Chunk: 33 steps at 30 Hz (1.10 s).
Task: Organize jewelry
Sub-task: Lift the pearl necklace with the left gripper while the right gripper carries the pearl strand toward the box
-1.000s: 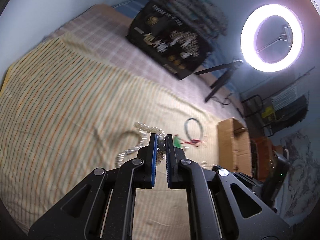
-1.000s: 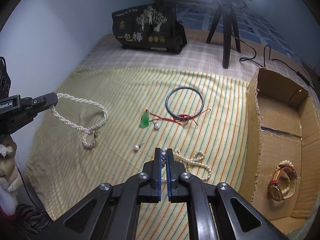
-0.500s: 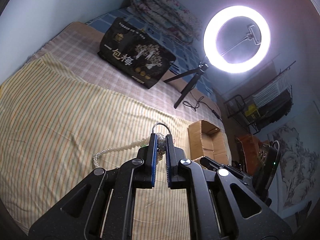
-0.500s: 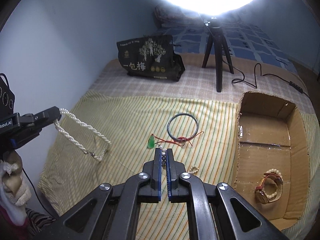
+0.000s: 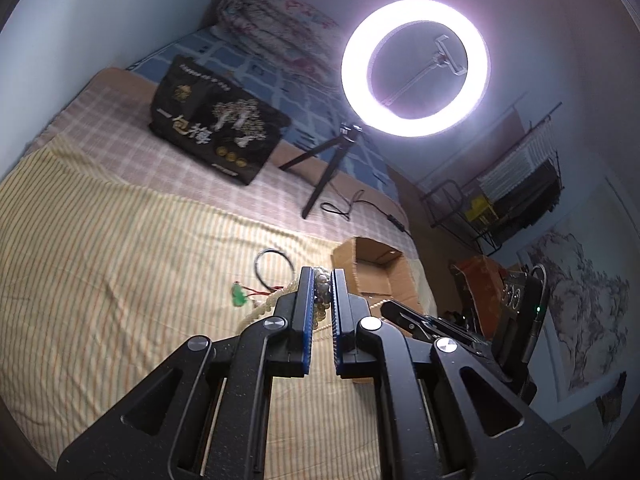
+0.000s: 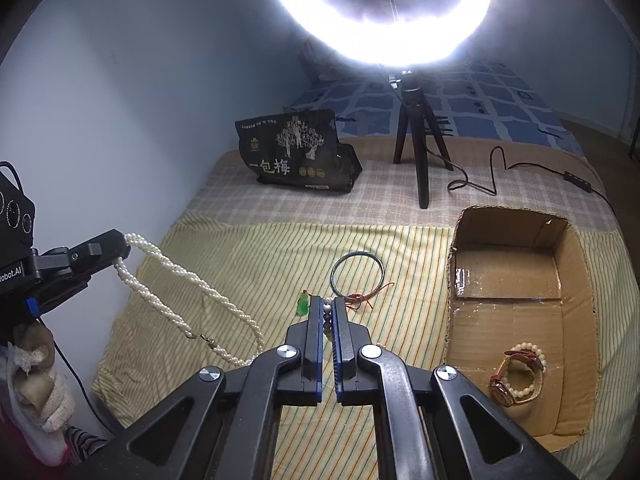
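My left gripper (image 5: 321,280) is shut on one end of a long twisted pearl necklace (image 6: 188,288); it shows at the left of the right wrist view (image 6: 120,246). My right gripper (image 6: 327,308) is shut on the other end of that necklace, which hangs in a loop between them above the striped cloth (image 6: 248,256). A dark bangle (image 6: 357,274) with a red cord and a green pendant (image 6: 303,305) lie on the cloth. The open cardboard box (image 6: 516,280) at the right holds a watch (image 6: 506,390) and a bead bracelet (image 6: 528,350).
A ring light (image 6: 380,8) on a black tripod (image 6: 418,148) stands behind the box, its cable (image 6: 496,172) trailing right. A black printed bag (image 6: 296,156) stands at the back. A wall is at the left. A metal rack (image 5: 504,196) stands off the bed.
Both grippers have risen, lifting the pearl necklace off the cloth. The left gripper has turned toward the box and the ring light.
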Each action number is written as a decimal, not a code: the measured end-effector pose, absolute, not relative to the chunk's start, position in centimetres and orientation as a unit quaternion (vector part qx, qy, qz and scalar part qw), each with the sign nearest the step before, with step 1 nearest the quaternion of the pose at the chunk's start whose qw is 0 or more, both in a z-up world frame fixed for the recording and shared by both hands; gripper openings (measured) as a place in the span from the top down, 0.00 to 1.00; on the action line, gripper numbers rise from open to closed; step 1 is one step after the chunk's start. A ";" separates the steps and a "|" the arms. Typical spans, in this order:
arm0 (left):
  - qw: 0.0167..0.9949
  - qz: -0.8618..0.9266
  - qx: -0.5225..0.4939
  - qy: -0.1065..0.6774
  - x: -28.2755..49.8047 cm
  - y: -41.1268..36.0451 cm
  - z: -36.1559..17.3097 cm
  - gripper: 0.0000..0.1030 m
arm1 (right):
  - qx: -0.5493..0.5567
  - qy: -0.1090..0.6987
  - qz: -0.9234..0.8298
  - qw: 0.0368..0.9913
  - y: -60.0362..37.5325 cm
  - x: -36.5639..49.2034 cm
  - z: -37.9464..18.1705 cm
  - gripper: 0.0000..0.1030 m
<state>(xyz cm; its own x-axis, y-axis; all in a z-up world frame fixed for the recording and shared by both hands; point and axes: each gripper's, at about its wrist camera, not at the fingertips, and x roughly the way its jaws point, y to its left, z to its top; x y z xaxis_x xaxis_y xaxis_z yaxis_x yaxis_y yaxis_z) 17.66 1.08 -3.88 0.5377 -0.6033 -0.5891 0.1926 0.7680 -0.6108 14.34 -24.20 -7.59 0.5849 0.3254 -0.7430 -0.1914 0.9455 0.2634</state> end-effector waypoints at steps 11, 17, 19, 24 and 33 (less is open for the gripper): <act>0.837 -0.265 -0.216 0.427 17.6 -2.9 -2.3 0.95 | 0.096 0.411 0.138 0.896 -27.8 12.6 -4.5 0.99; 0.841 -0.285 -0.195 0.417 17.6 -5.4 -0.1 0.95 | 0.090 0.387 0.131 0.908 -30.0 11.5 -1.3 0.99; 0.842 -0.291 -0.188 0.414 17.6 -6.3 0.7 0.95 | 0.084 0.377 0.126 0.914 -30.8 11.1 -0.1 0.99; 0.843 -0.307 -0.177 0.405 18.2 -8.6 2.3 0.95 | 0.072 0.364 0.114 0.922 -32.6 10.8 1.7 0.99; 0.835 -0.334 -0.161 0.407 19.4 -13.9 3.2 0.95 | 0.057 0.363 0.078 0.927 -36.5 12.5 2.0 0.99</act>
